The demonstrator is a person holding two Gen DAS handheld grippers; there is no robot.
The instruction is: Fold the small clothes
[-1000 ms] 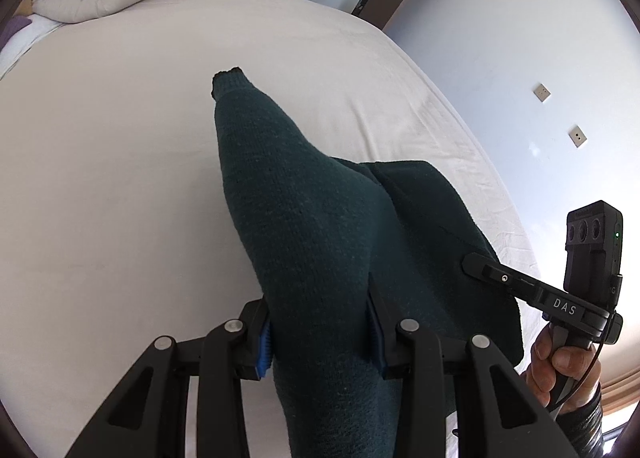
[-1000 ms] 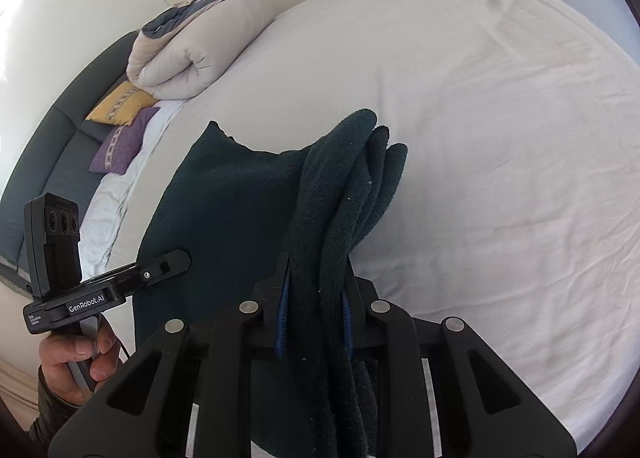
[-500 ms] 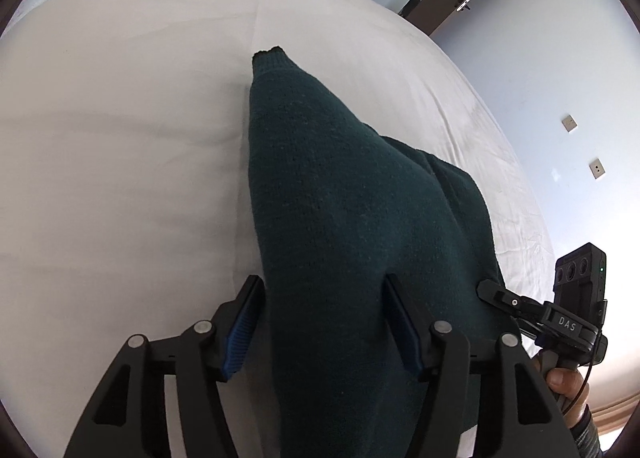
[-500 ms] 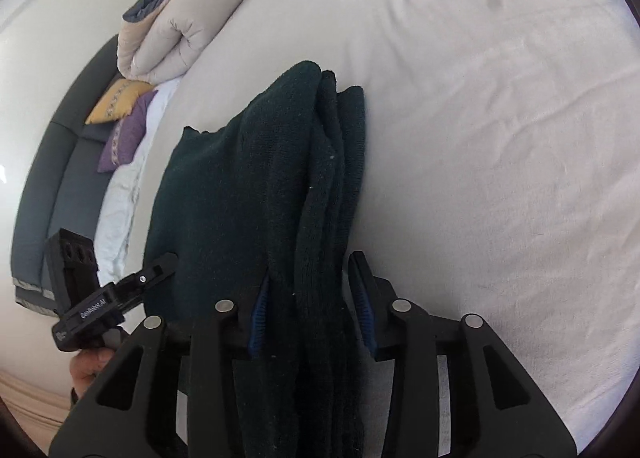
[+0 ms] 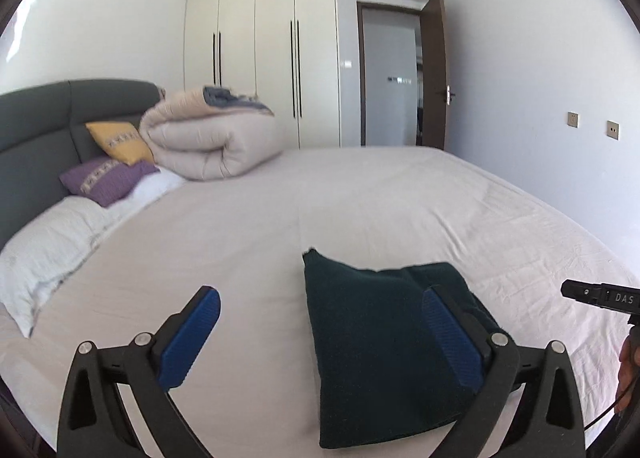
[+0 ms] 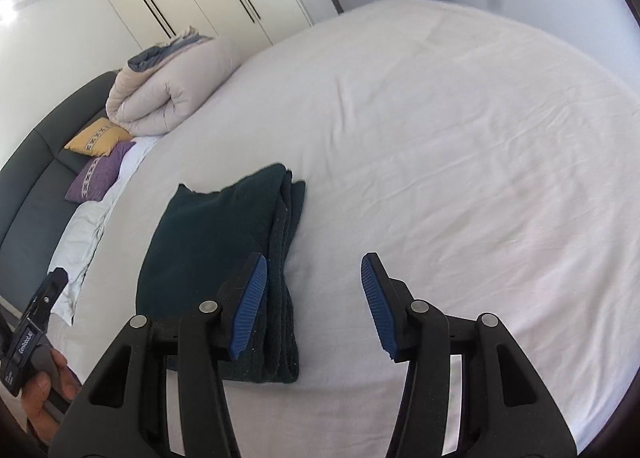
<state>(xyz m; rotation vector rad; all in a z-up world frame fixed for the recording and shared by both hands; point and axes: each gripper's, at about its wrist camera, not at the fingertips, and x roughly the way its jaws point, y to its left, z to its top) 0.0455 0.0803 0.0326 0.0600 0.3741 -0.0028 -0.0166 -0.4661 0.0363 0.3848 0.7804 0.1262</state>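
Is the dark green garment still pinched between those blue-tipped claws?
No, the garment lies folded on the bed, beside the opening right gripper.

We carry two matching tools. Our left gripper (image 5: 320, 322) has black angular plastic arms with triangular cut-outs, round silver screws at the joints, and ribbed blue pads (image 5: 188, 342) on the fingers. Our right gripper (image 6: 314, 306) is built the same: black arms, silver screws, ridged blue pads (image 6: 249, 306). Seen from the left, the right tool's black bar bears white letters "DAS", with a thin black cable below. Seen from the right, the left tool's handle carries a small white label, too blurred to read.
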